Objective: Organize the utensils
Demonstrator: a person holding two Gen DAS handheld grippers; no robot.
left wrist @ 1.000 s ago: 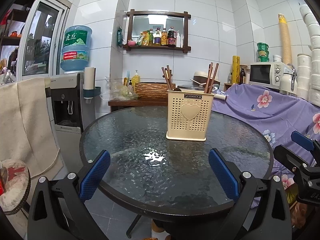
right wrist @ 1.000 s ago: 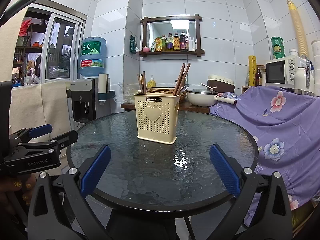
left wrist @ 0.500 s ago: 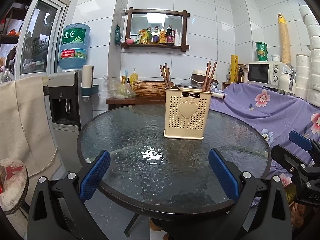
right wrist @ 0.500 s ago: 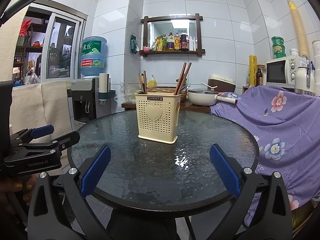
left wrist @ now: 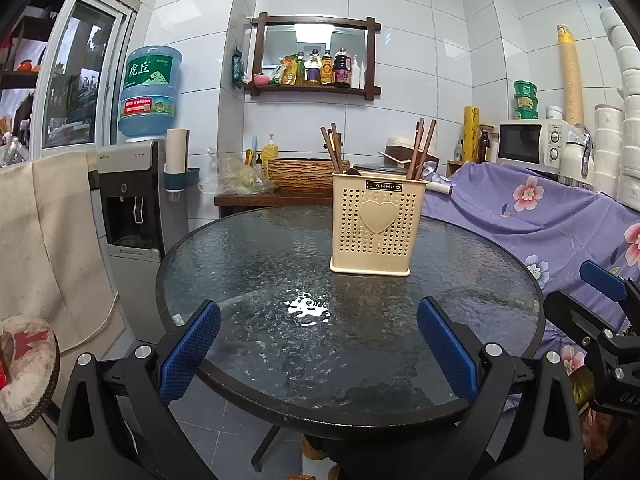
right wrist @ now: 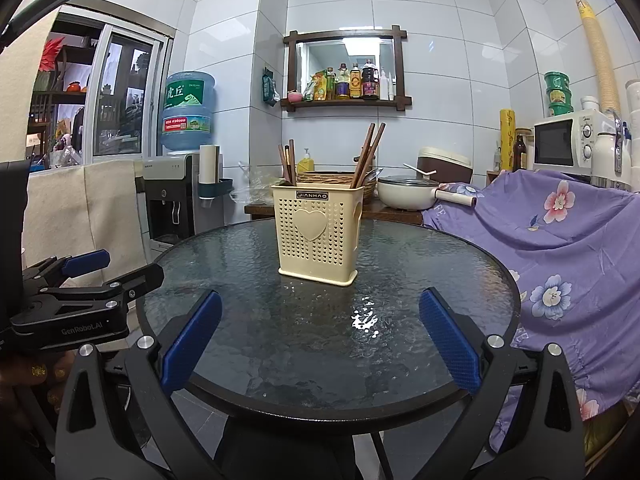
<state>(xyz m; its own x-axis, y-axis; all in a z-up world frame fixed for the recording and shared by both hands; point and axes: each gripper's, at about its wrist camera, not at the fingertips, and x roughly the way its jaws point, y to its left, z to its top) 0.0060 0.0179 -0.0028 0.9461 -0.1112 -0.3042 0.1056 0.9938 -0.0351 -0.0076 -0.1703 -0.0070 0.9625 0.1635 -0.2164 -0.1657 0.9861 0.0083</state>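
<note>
"JIANHAO" on utensil holder [left wrist: 376,228]; "GenRobot.AI" on left tongs [right wrist: 92,292].

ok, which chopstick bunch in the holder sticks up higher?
The right bunch, leaning right in the holder. Its tips rise above the shorter left bunch.

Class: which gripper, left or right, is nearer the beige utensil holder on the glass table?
Neither clearly. The left gripper and right gripper both hover open at the table's near edge, well short of the utensil holder.

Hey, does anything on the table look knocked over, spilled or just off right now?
Nothing stands out. The caddy stands upright on the glass table, with chopsticks leaning inside it in two bunches. The bright patch on the glass looks like a light reflection, not a spill. Both grippers, left and right, are open and empty.
</note>
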